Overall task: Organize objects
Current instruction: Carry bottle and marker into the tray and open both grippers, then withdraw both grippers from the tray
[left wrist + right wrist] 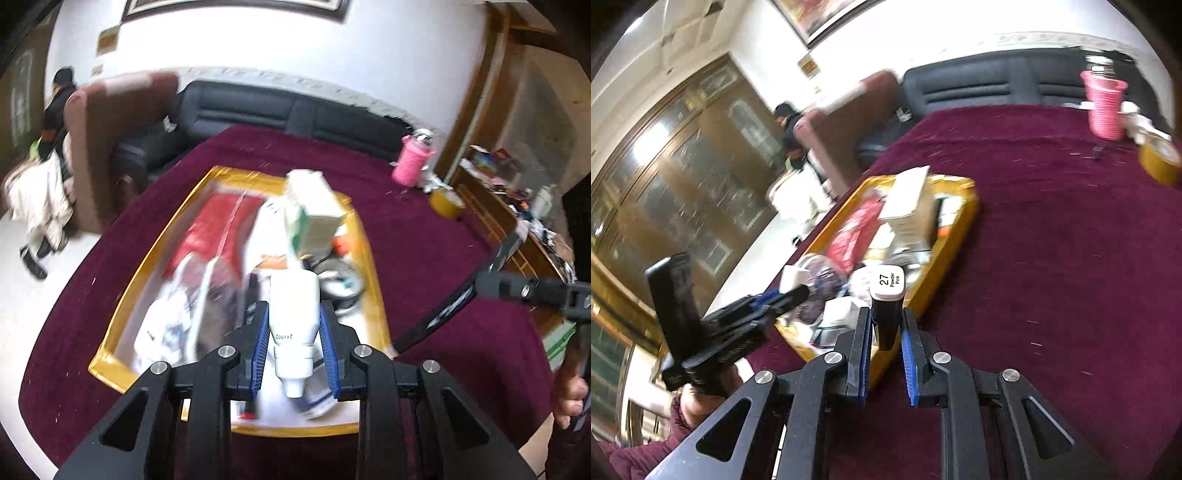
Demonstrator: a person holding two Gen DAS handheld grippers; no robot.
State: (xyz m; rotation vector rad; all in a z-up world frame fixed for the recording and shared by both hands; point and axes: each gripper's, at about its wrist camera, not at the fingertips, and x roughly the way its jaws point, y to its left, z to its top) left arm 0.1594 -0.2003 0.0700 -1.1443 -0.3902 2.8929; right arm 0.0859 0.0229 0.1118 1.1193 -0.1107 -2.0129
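My left gripper (294, 341) hangs above the near end of the yellow-rimmed tray (122, 314), tipped forward and down, its jaws clamped on a white squeeze bottle (294, 314) whose nozzle points back toward my camera and whose body reaches out over the clutter. Beyond the bottle a pale green-and-white carton (314, 210) stands tilted among the tray's contents, beside a red packet (210, 225); the rest of the heap is too blurred to name. My right gripper (885, 332) is held off the tray's right-hand long edge, over the maroon cloth of the bench (1052, 258), angled toward the tray. Its jaws stand either side of a dark lipstick-like tube (886, 314) with a white end label reading "27 Powder Pink", the left pad against it and a sliver of gap showing on the right, so I take it as gripped, lightly. From the right wrist view my left gripper juts in from the left over the tray. Far off on the bench, near its back edge, stand a pink knitted holder (1102, 107) and a roll of yellow tape (1160, 158).
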